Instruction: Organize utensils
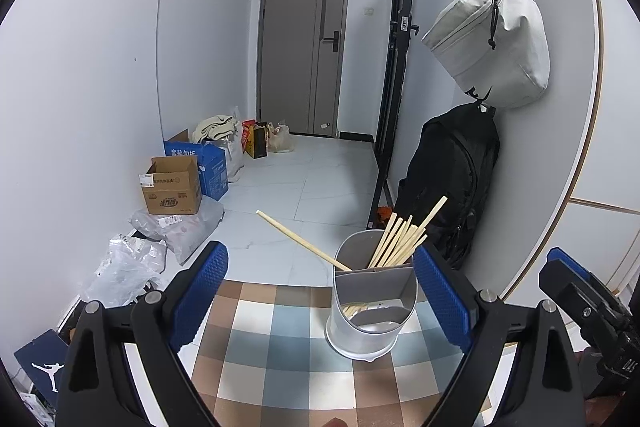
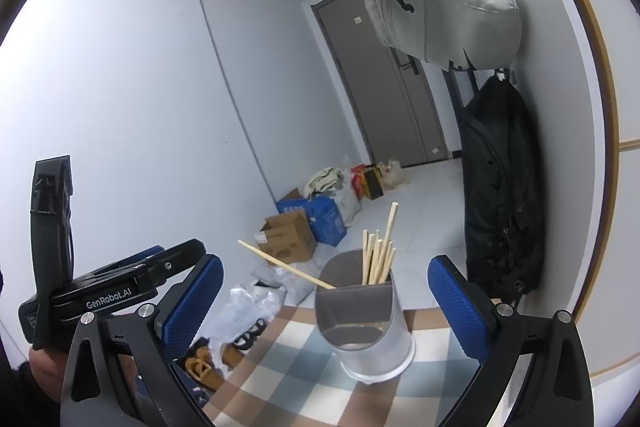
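In the left wrist view we are holding our left gripper (image 1: 320, 291) with its blue pads (image 1: 200, 291) standing wide apart and nothing pressed between them. The holder (image 1: 370, 311) is sitting upright on the checked cloth (image 1: 276, 359) at about 1 o'clock from the gap's centre, nearer the right pad. A bunch of chopsticks (image 1: 404, 239) is leaning in its rear compartment toward 1 o'clock, while one chopstick (image 1: 300, 239) is slanting out over the rim toward 10 o'clock. The right gripper (image 1: 592, 311) is showing at 3 o'clock. In the right wrist view we are keeping our right gripper (image 2: 326, 307) spread just as wide, gripping nothing, with the holder (image 2: 362, 323) standing between the pads (image 2: 460, 307), touching neither. The bunch (image 2: 378, 259) is pointing to 12 o'clock, the stray chopstick (image 2: 286, 265) to 10 o'clock. The left gripper (image 2: 120, 291) is sitting at 9 o'clock.
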`<state>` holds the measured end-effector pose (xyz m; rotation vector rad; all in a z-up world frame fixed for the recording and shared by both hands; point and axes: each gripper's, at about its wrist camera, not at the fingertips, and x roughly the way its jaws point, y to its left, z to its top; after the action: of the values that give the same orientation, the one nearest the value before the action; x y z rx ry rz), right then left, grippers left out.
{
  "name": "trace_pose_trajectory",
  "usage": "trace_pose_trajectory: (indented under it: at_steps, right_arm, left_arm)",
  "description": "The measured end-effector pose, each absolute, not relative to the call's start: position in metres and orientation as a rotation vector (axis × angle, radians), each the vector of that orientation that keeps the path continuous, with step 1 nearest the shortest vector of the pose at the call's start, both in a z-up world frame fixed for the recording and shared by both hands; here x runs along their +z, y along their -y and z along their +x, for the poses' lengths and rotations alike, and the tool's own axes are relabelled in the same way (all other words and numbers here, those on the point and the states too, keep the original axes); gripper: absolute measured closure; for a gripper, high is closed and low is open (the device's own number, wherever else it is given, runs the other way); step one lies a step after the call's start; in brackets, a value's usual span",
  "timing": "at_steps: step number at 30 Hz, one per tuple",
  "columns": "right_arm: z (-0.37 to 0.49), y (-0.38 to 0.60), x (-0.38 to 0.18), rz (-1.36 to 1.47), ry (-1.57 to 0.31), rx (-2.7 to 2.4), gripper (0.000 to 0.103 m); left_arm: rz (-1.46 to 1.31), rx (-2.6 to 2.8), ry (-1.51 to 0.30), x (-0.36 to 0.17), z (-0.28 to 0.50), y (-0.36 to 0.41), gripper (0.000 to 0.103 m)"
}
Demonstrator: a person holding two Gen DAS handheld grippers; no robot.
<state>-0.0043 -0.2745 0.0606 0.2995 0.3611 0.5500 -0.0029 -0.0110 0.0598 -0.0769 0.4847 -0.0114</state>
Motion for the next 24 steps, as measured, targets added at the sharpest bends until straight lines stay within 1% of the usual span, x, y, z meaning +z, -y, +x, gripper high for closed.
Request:
trace_pose_trajectory:
  at_steps: [24]
  right_arm:
    - [-0.0043,0.2747,0.0613,0.288,-0.362,0.548,0.000]
  left_arm:
    - [-0.089,0.005,-0.492,0.0554,-0.0021,0.0093,0.012]
